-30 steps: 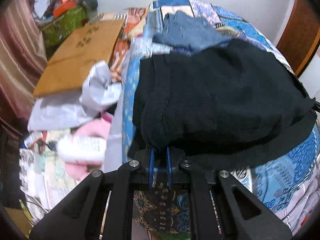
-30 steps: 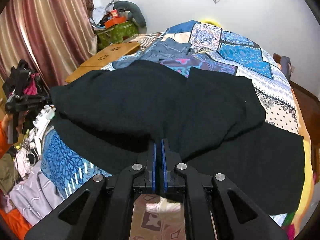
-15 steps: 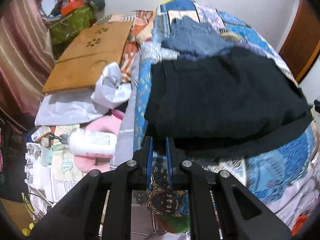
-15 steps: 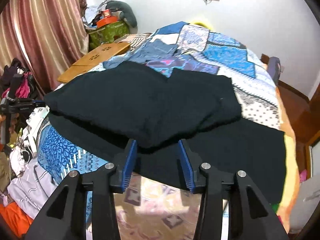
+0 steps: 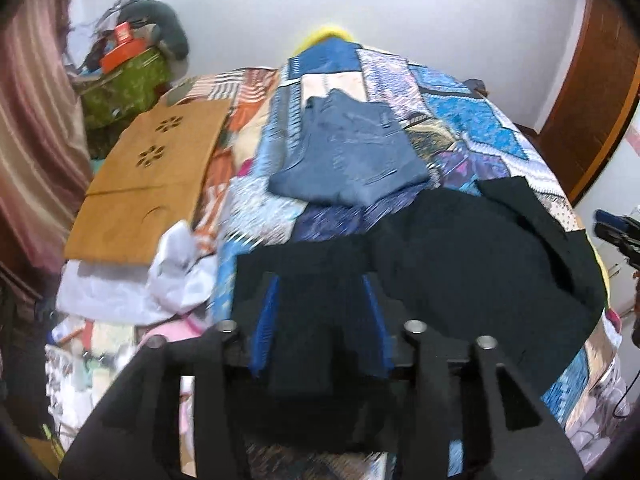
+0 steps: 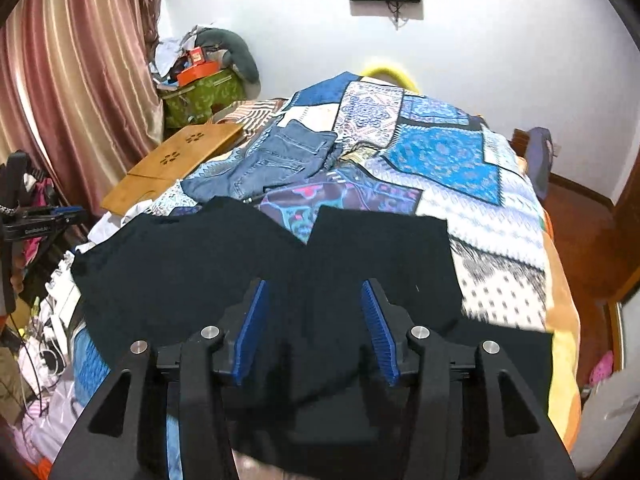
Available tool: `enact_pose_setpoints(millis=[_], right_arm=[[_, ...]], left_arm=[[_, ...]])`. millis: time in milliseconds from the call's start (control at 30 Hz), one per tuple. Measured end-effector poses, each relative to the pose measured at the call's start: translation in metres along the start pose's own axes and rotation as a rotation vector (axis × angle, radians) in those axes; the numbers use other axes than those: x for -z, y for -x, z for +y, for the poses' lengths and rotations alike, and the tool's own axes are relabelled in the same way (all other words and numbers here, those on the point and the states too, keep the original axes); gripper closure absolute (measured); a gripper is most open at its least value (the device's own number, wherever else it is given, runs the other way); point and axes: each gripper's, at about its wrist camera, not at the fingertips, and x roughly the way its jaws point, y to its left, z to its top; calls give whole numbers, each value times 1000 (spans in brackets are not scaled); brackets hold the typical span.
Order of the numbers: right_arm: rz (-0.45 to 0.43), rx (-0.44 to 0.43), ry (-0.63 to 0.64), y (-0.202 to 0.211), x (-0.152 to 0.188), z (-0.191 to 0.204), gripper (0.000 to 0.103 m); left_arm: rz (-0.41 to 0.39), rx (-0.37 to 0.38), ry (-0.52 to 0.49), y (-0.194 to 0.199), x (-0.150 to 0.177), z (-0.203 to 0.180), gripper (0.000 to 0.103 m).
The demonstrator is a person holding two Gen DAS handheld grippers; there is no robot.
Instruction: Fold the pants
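Black pants (image 6: 224, 256) lie folded over on the patchwork bed near its front edge; they also show in the left wrist view (image 5: 460, 256). My left gripper (image 5: 322, 304) is open and empty, held above the pants' left end. My right gripper (image 6: 312, 308) is open and empty above the middle of the pants. The right gripper's fingers (image 5: 616, 228) show at the right edge of the left wrist view, and the left gripper (image 6: 40, 220) at the left edge of the right wrist view.
Folded blue jeans (image 6: 276, 156) lie farther back on the bed (image 6: 440, 152). A wooden lap table (image 5: 152, 184) and white cloth (image 5: 176, 272) sit left of the bed with floor clutter. A green bag (image 6: 200, 96) stands by the curtain.
Both grippers have let go of the black pants, opened wide and lifted up and back. The pants now rest folded on the bed.
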Motion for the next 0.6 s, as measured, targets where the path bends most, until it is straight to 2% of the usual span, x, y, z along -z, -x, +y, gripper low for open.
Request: enact_pose_setpoints(millis=[167,400,600], right_arm=[[41,-18,-8,-41,-22,-8,57],[139,-32,8,-109,-48,-15,58],[247,-25,38,-164,-56,-21,58]], left_arm=[[-10,4,-28,-28,-25,-24,44],[9,-1,-71,-71,-51,-45,39],[31,-6,-114,-99,-59,-59,38]])
